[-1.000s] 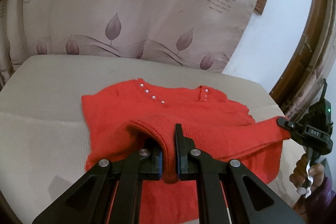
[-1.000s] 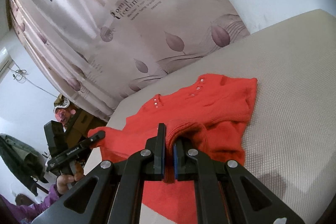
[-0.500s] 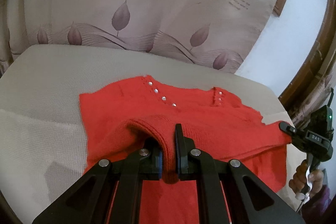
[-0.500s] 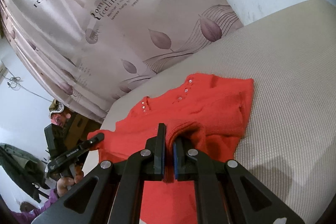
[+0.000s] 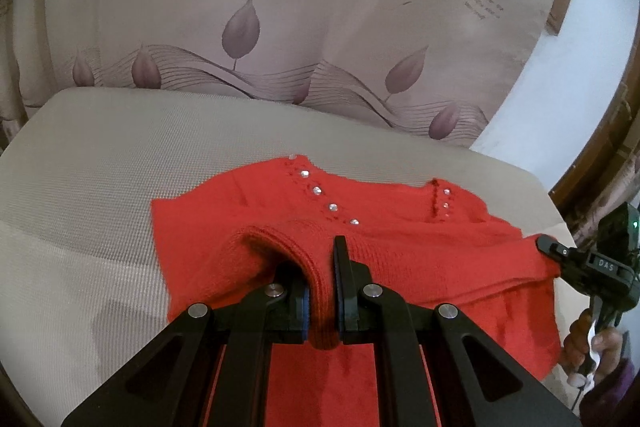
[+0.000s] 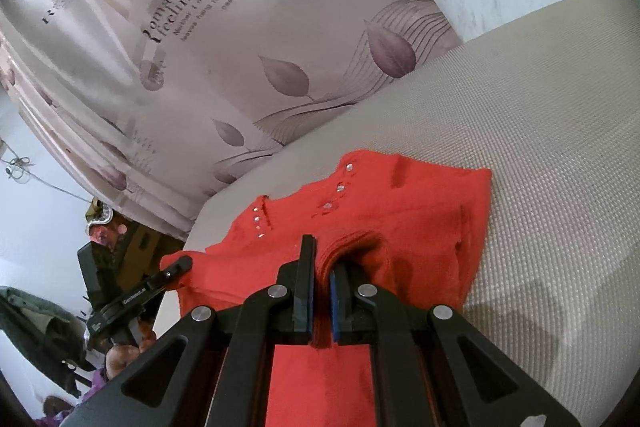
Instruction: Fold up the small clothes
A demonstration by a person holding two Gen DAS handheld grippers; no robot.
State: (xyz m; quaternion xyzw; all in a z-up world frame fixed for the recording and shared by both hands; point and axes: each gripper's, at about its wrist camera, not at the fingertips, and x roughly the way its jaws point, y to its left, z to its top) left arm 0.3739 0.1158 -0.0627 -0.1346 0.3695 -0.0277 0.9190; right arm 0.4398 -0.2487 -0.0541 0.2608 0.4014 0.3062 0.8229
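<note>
A small red knit sweater (image 5: 400,227) with shiny studs at the neckline lies on a beige cushion (image 5: 100,167). My left gripper (image 5: 322,267) is shut on a raised fold of its hem edge. My right gripper (image 6: 322,263) is shut on another raised fold of the same sweater (image 6: 400,203). In the left wrist view the right gripper (image 5: 560,255) shows at the sweater's right edge. In the right wrist view the left gripper (image 6: 176,267) shows at its left edge. The near part of the sweater hangs below both grippers.
A pale curtain (image 5: 280,7) with purple leaves and printed text hangs right behind the cushion. A wooden frame (image 5: 600,127) and white wall stand at the right. A cluttered area with dark cloth (image 6: 32,323) lies past the cushion's left end.
Both grippers have moved forward toward the curtain with the held edge, carrying it closer to the studded neckline. The grips have not changed.
</note>
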